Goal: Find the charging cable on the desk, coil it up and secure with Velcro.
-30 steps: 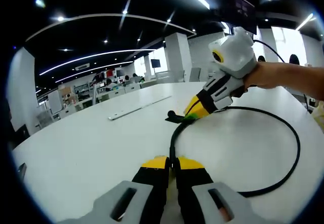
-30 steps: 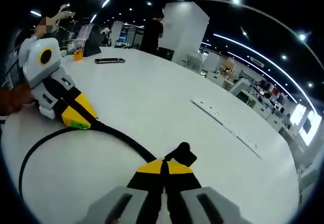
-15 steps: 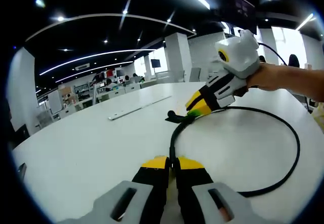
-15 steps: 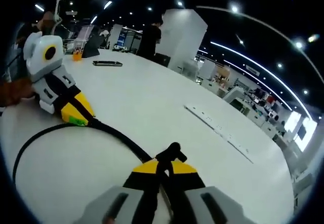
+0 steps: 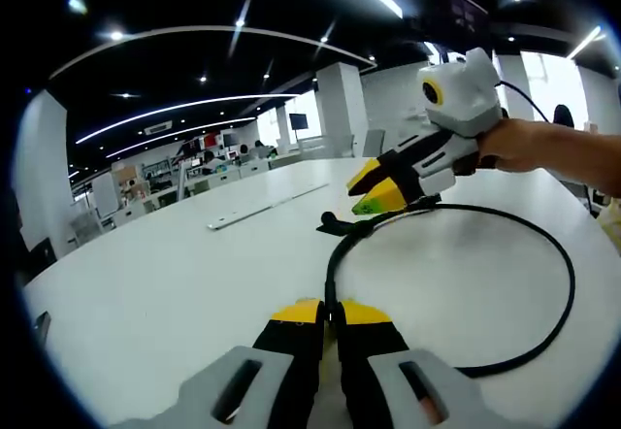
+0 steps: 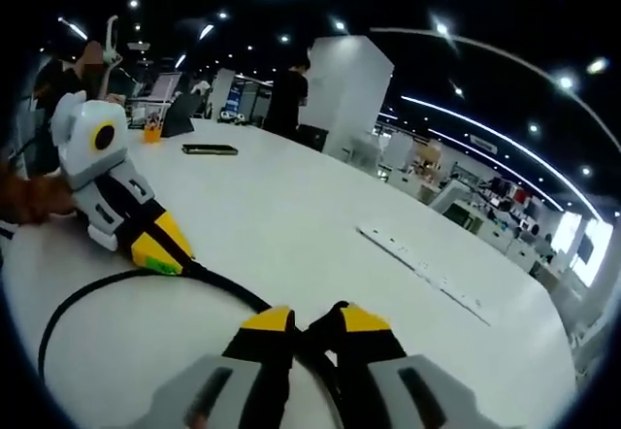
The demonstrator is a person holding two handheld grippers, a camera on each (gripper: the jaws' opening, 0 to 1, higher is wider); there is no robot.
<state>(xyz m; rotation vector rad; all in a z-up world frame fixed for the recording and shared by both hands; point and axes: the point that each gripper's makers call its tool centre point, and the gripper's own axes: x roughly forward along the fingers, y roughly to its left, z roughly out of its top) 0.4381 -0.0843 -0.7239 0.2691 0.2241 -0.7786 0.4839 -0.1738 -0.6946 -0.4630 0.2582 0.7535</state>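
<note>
1. Black charging cable [image 5: 456, 283] lies looped on the white desk [image 5: 175, 264] — one end pinned in the left gripper [image 5: 328, 311], jaws clamped, anchoring it.
2. Right gripper [image 6: 309, 320] hovers parted above the strand — seemingly between grips.

Left hand-held gripper [image 5: 330, 314] sits low over the surface [image 5: 175, 274], its yellow-tipped jaws pressed together. Right hand-held gripper [image 5: 374, 188] is raised and angled down, jaws parted, gripped by a bare hand [image 5: 509, 145]. From its own view, the right hand-held gripper's jaws stand apart.
</note>
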